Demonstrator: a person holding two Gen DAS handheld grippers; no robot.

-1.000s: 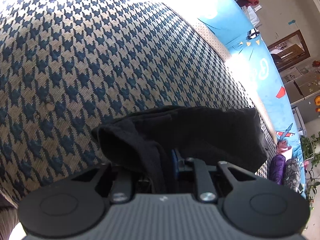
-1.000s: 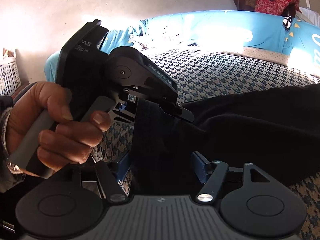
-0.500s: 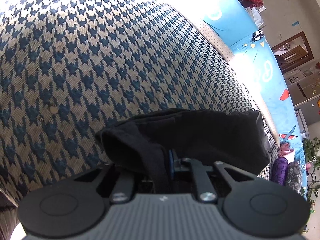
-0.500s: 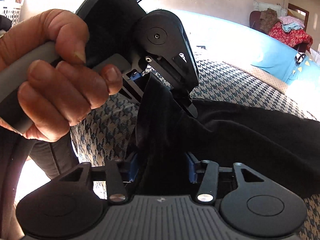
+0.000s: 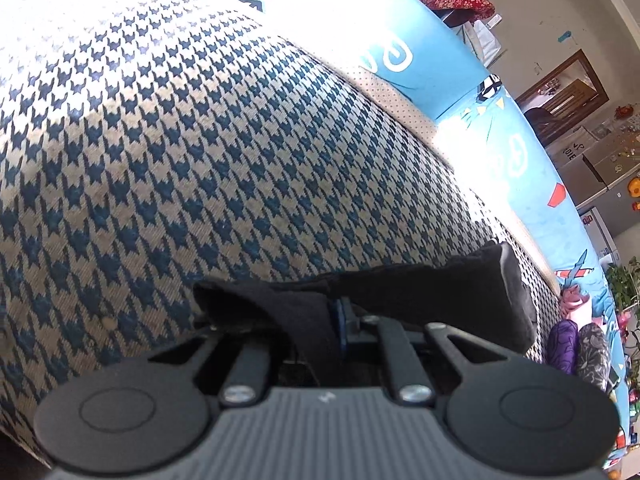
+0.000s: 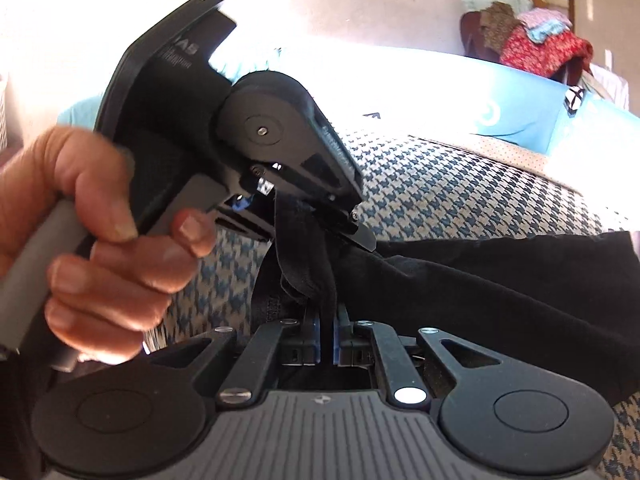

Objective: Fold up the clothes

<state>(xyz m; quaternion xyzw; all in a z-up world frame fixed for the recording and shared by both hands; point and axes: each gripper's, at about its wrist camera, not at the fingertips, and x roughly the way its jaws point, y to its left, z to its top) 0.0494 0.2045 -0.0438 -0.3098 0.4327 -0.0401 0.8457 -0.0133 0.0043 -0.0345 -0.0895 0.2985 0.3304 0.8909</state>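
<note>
Left tongs (image 5: 320, 320) clamped on a bunched edge of the black garment (image 5: 440, 292). Right tongs (image 6: 326, 336) narrow, pinching a fold of the same garment (image 6: 500, 292) — close beside the left tongs (image 6: 320, 216), gripped by a hand (image 6: 92, 240). Garment trails right over the houndstooth bed cover (image 5: 200, 160); blue pillows (image 5: 400, 40) far.
</note>
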